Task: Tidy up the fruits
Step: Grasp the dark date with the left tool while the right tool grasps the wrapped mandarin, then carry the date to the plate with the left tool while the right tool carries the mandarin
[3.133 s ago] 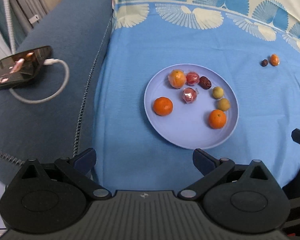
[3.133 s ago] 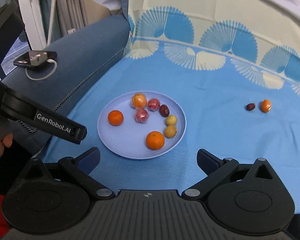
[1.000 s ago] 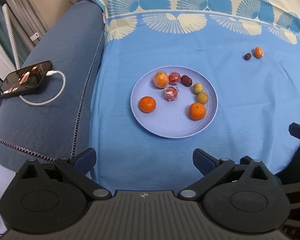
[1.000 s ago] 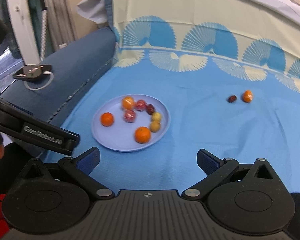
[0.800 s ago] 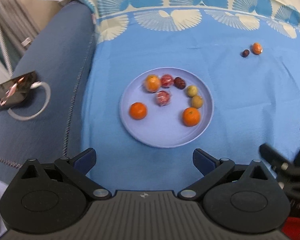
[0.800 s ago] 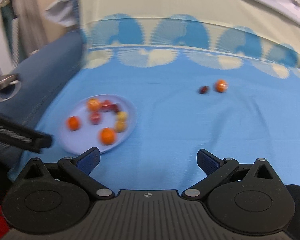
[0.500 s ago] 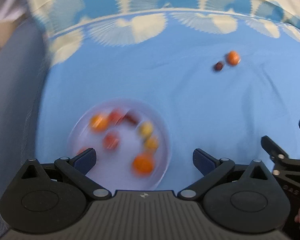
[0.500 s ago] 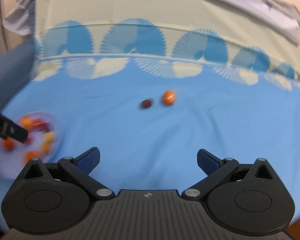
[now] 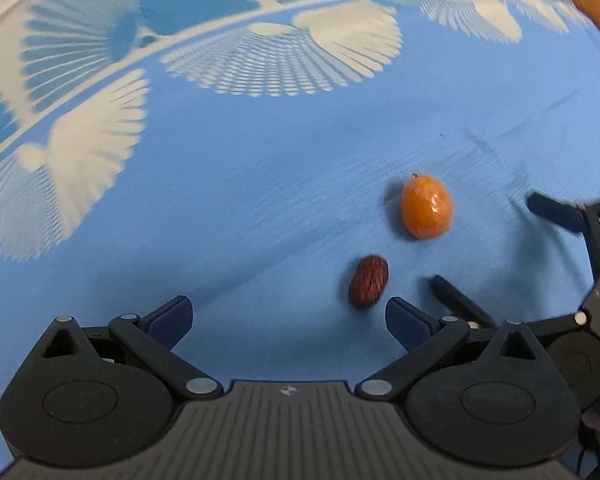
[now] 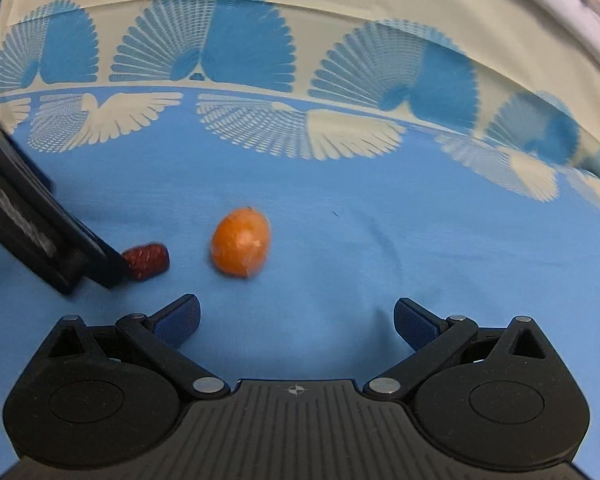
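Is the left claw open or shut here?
Open. The left claw's two blue fingertips stand wide apart with bare blue cloth between them; the dark date lies just ahead, ungripped.

The blue cloth (image 10: 379, 208) is a matt woven fabric with fine creases and printed cream and blue fan shapes along its far edge. On it, the orange fruit (image 10: 240, 242) looks smooth and slightly glossy, as if under a thin clear wrap, with small highlights on its skin. The dark red date (image 9: 368, 280) near it is wrinkled and dull. Each claw, left (image 9: 288, 318) and right (image 10: 296, 322), is matt black plastic with ribbed bodywork, small bright metal pivot pins, and blue textured finger pads (image 10: 413, 326).
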The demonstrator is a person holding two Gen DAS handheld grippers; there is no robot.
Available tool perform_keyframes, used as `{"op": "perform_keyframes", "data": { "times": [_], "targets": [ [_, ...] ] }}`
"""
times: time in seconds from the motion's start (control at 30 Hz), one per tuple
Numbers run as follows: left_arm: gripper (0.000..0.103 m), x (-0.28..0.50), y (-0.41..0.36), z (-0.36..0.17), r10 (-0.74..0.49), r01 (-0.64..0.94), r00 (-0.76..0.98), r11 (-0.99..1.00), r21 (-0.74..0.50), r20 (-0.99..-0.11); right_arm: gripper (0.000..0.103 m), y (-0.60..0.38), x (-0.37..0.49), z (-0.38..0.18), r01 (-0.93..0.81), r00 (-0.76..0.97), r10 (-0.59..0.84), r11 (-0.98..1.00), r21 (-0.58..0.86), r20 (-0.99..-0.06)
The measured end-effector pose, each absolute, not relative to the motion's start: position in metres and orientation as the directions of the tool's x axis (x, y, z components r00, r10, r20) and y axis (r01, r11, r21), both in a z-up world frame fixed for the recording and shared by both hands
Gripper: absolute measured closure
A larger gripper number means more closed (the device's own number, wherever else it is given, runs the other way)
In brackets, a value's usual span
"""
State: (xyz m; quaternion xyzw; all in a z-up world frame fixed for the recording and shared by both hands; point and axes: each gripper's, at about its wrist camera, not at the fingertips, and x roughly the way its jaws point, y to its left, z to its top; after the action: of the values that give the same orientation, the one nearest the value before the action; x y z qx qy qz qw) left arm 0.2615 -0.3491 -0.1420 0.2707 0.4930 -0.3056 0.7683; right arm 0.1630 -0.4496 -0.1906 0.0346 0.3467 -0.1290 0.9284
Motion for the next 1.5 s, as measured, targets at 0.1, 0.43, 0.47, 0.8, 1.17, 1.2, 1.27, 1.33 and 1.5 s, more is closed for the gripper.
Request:
{"op": "perform_keyframes", "data": {
  "times": [0.1,0.43,0.47,0.8,1.17,1.2,1.27,1.33,1.5],
  "targets": [
    [0.000,0.275,-0.359,-0.152,-0.204,0.761,0.321,0.637,0.124,-0.925,0.001,-0.448,0.182,-0.194,0.233,0.753,-0.216,0.971,-0.054,-0.621],
    [0.006,0.294,-0.354,-0.154,-0.223,0.770,0.295,0.631,0.093,-0.929,0.003,-0.453,0.189,-0.197,0.254,0.770,-0.214,0.967,-0.020,-0.601],
    [0.009,0.290,-0.357,-0.152,-0.236,0.785,0.298,0.611,0.097,-0.925,0.004,-0.454,0.188,-0.197,0.253,0.770,-0.214,0.967,-0.020,-0.601],
    [0.081,0.259,-0.357,-0.131,-0.283,0.843,0.264,0.532,0.078,-0.922,0.065,-0.466,0.175,-0.188,0.316,0.759,-0.216,0.947,0.057,-0.614],
    [0.081,0.169,-0.205,-0.075,-0.172,0.609,0.277,0.792,0.034,-0.945,0.065,-0.420,0.034,-0.093,0.419,0.771,-0.229,0.885,0.204,-0.594],
    [0.081,0.159,-0.193,-0.068,-0.170,0.594,0.274,0.804,0.028,-0.947,0.065,-0.402,0.018,-0.082,0.386,0.780,-0.193,0.897,0.216,-0.595],
    [0.081,0.137,-0.168,-0.053,-0.177,0.567,0.264,0.823,0.004,-0.948,0.065,-0.377,-0.005,-0.064,0.311,0.796,-0.102,0.914,0.259,-0.597],
    [0.081,0.115,-0.146,-0.036,-0.206,0.556,0.273,0.831,-0.021,-0.940,0.065,-0.345,-0.024,-0.045,0.242,0.800,-0.017,0.924,0.296,-0.599],
    [0.081,0.067,-0.109,-0.005,-0.241,0.542,0.307,0.839,-0.039,-0.921,0.065,-0.286,-0.058,-0.004,0.131,0.844,0.052,0.945,0.299,-0.533]
  ]
}}
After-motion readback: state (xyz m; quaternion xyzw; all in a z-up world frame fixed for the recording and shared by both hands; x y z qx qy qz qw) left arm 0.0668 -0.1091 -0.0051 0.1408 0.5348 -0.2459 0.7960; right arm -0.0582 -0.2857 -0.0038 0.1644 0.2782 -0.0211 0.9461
